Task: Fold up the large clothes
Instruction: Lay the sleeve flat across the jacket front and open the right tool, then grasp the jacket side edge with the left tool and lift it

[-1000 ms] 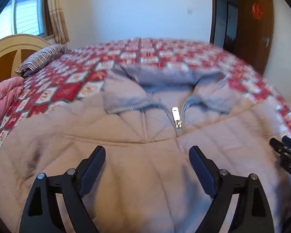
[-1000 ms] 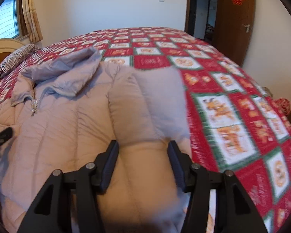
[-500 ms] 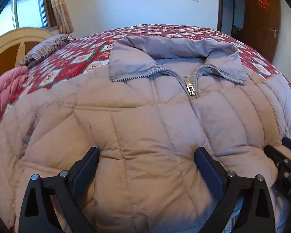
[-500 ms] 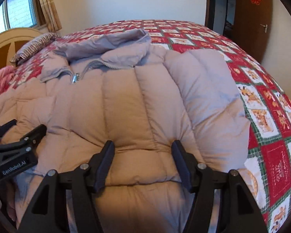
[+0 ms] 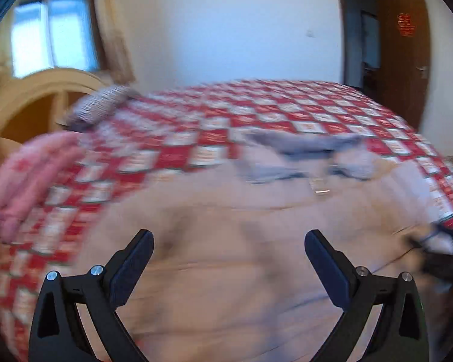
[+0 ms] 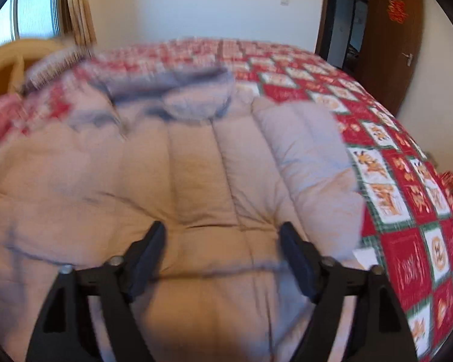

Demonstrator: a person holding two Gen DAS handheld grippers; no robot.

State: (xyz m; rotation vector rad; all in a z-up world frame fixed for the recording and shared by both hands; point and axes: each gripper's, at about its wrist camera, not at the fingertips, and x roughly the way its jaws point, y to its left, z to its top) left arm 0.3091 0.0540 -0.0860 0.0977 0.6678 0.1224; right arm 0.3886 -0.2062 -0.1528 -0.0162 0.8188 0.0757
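Since half a second ago you've pulled both tools back; your left gripper (image 5: 229, 242) and right gripper (image 6: 222, 235) hang wide, holding nothing, over the puffy jacket (image 6: 196, 163) lying zipped and unfolded on the bed (image 6: 407, 241), every fold remaining

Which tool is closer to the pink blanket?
Left. The pink blanket lies just left of the left tool; the right tool sits further right, over the jacket.
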